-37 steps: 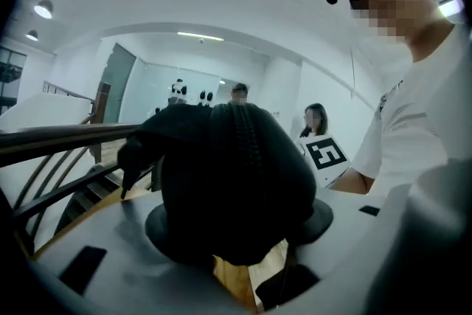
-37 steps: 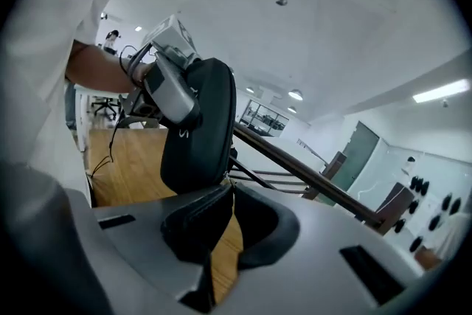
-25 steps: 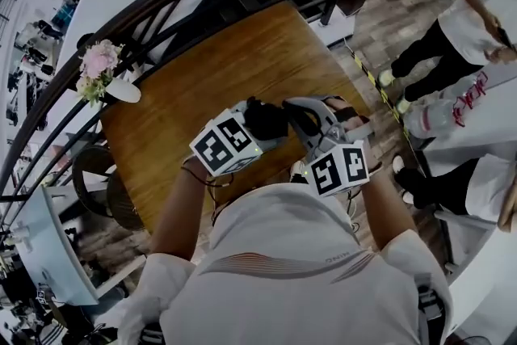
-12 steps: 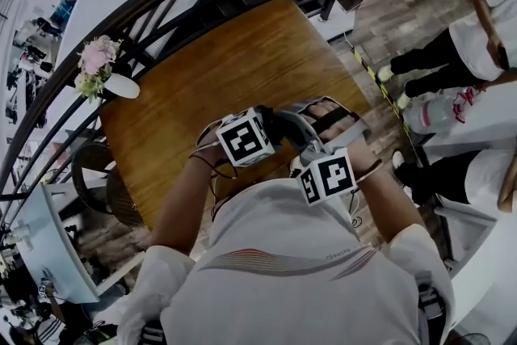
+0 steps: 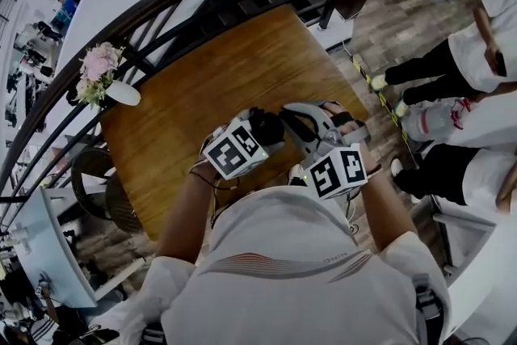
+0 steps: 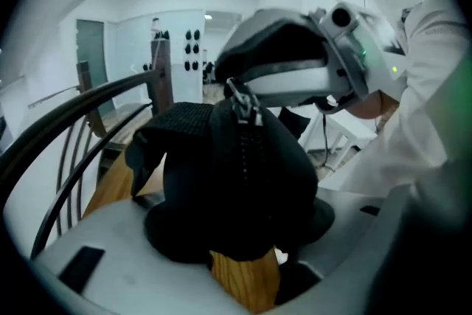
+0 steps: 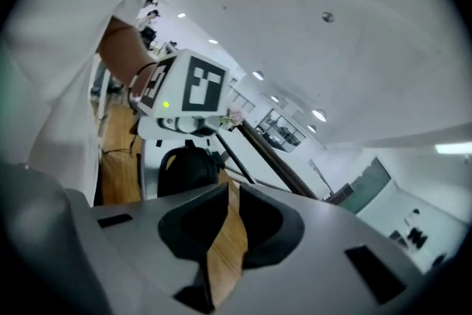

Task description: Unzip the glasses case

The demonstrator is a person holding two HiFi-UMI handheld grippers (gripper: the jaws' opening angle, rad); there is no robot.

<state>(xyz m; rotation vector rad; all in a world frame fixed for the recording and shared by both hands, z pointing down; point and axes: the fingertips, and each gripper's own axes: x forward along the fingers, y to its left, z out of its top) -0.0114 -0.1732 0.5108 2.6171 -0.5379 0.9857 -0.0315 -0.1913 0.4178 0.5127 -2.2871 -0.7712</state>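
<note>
Head view: the black glasses case (image 5: pixel 266 125) is over the wooden table (image 5: pixel 186 93), between both grippers. Left gripper view: the left gripper (image 6: pixel 236 225) squeezes the case, which looks light and a bit soft; I would grab the small zip pull (image 6: pixel 240 96) on top. Right gripper view: the right gripper (image 7: pixel 228 221) has just been opening a little and holds nothing.

**No Writing Legible From Here**

Nothing here can be read. A tiny line of print on the back of the white shirt (image 5: pixel 325 261) is too small to make out. The left marker cube (image 5: pixel 234 153) and right marker cube (image 5: pixel 339 171) show only black-and-white square patterns, no letters.
</note>
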